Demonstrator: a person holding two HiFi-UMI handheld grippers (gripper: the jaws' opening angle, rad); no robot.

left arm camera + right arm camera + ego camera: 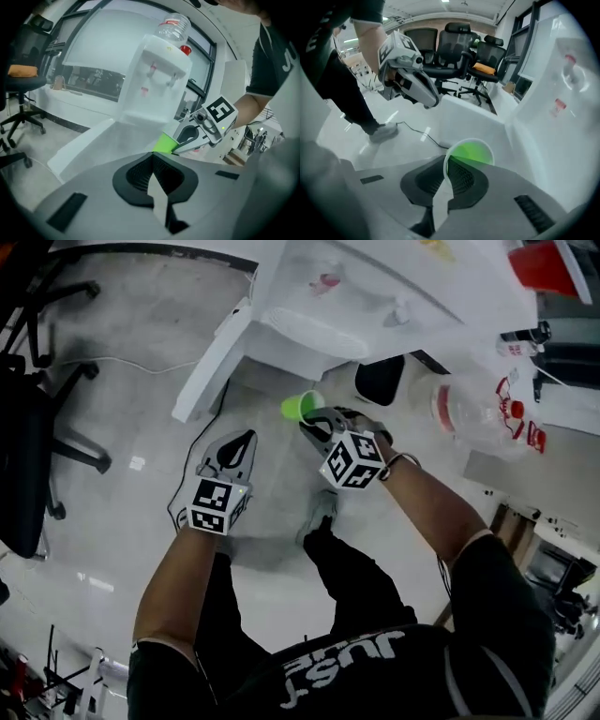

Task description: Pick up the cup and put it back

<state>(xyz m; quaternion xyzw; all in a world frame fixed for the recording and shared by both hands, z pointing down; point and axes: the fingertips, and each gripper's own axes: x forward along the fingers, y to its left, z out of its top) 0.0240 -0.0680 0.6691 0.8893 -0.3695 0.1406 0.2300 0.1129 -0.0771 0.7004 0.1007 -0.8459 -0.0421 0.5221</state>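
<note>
The green cup (302,406) hangs over the floor in front of the white water dispenser (319,324). My right gripper (314,423) is shut on the cup's rim. In the right gripper view, the cup (471,152) opens towards the camera, with one jaw inside it and the other outside, at the right gripper (446,161). My left gripper (242,440) is beside it on the left, its jaws together with nothing between them. In the left gripper view, the cup (165,143) shows just past the left gripper (152,157), and the right gripper (180,146) grips it.
The dispenser (154,79) carries a clear bottle (173,28) on top, and its taps (562,84) are close on the right. Black office chairs (459,47) stand behind, with another chair (37,427) at the left. A cable (417,129) runs across the floor. A clear water jug (469,409) sits at the right.
</note>
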